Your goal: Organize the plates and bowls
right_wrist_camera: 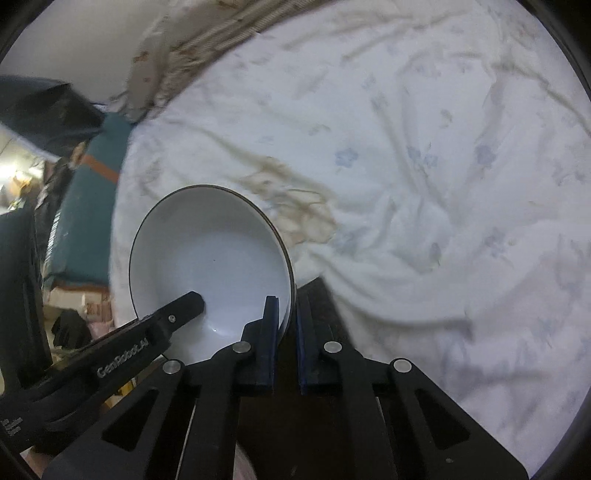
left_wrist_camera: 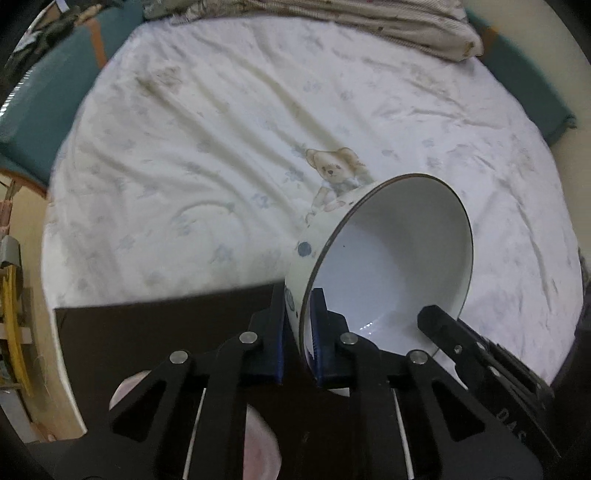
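Note:
A white bowl (left_wrist_camera: 388, 266) with a dark rim line and blue dots on its outside hangs tilted above a black board (left_wrist_camera: 147, 332). My left gripper (left_wrist_camera: 299, 306) is shut on the bowl's rim, one blue pad inside and one outside. In the right wrist view the same bowl (right_wrist_camera: 210, 258) is pinched at the opposite rim by my right gripper (right_wrist_camera: 286, 306), also shut on it. One finger (left_wrist_camera: 439, 321) of the right gripper shows inside the bowl in the left view. In the right view one finger (right_wrist_camera: 184, 306) of the left gripper reaches into the bowl.
A bed with a white teddy-bear sheet (left_wrist_camera: 258, 147) fills the background. A folded blanket (left_wrist_camera: 369, 26) lies at its far end. A teal mattress edge (left_wrist_camera: 44, 92) borders the left. A pinkish plate (left_wrist_camera: 258, 443) lies on the board beneath the left gripper.

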Demonstrator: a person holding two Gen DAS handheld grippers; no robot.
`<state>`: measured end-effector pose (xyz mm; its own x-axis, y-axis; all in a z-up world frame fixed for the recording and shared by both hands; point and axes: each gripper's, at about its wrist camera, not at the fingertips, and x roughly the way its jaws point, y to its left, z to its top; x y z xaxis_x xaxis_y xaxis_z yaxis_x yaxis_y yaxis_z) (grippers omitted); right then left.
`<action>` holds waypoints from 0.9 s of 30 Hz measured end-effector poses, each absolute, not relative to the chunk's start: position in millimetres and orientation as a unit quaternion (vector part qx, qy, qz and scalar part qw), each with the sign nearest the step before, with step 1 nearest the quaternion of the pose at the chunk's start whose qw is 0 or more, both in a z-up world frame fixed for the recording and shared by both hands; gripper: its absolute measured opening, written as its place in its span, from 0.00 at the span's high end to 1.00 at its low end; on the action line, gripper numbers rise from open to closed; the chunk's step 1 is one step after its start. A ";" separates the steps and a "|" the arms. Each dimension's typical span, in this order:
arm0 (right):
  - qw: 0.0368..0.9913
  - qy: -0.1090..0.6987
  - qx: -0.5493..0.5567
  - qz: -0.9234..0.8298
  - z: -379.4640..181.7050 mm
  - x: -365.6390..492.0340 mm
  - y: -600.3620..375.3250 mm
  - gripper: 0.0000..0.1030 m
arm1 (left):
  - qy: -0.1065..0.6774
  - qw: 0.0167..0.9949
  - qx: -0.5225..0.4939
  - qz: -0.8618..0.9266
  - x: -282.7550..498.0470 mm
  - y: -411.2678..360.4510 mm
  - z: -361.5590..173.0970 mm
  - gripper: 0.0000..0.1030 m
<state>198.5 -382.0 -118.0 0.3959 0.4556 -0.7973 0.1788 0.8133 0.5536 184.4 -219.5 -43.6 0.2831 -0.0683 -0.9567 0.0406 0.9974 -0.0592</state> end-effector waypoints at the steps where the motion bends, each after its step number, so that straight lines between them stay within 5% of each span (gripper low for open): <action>1: 0.787 0.535 0.291 0.095 -109.4 188.2 -380.4 0.91 | 0.594 0.804 -0.008 -0.032 172.7 -215.6 -36.5 0.91; 14: 0.803 0.511 0.274 0.134 -75.3 62.9 -317.2 0.92 | 0.611 0.792 -0.006 -0.001 66.3 -150.5 -25.0 0.91; 27: 0.797 0.517 0.262 0.172 -70.1 46.3 -311.4 0.92 | 0.601 0.799 -0.010 0.007 47.4 -147.6 -21.0 0.91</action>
